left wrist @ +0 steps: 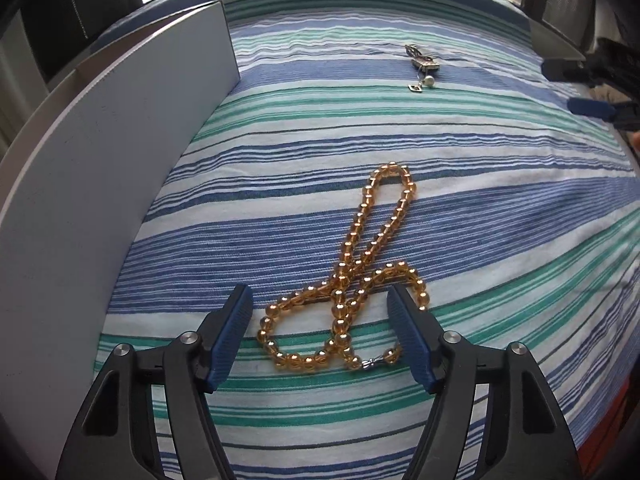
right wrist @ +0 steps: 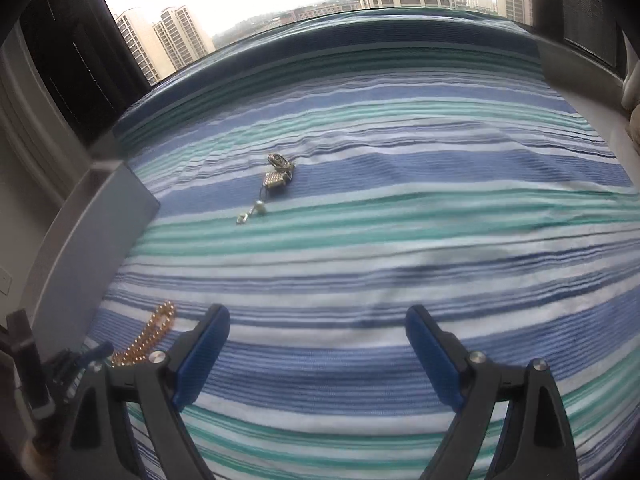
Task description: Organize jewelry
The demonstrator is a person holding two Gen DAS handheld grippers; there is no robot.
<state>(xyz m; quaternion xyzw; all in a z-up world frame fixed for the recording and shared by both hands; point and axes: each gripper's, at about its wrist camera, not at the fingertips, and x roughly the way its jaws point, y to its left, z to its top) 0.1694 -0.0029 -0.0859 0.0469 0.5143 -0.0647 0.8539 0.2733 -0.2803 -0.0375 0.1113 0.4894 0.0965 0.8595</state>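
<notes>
Blue-padded fingers [left wrist: 230,336] of the left hand-held gripper [left wrist: 320,332] stand wide apart, tilted steeply down over the striped bedcover [left wrist: 500,208]. Between and just beyond them lies the amber bead necklace [left wrist: 360,272], looped and crossed over itself, its silver clasp near the right finger; the pads do not press on it. A grey flat board [left wrist: 100,184] stands along the cover's left side. Farther off, a small cluster of metal jewelry with a pearl drop [left wrist: 422,66] rests on the cover, well apart from the necklace.

From the right wrist view, the right hand-held gripper [right wrist: 316,356] is also spread wide and empty, angled down at bare stripes, with the cluster ahead to its left and the necklace at the lower left edge.
</notes>
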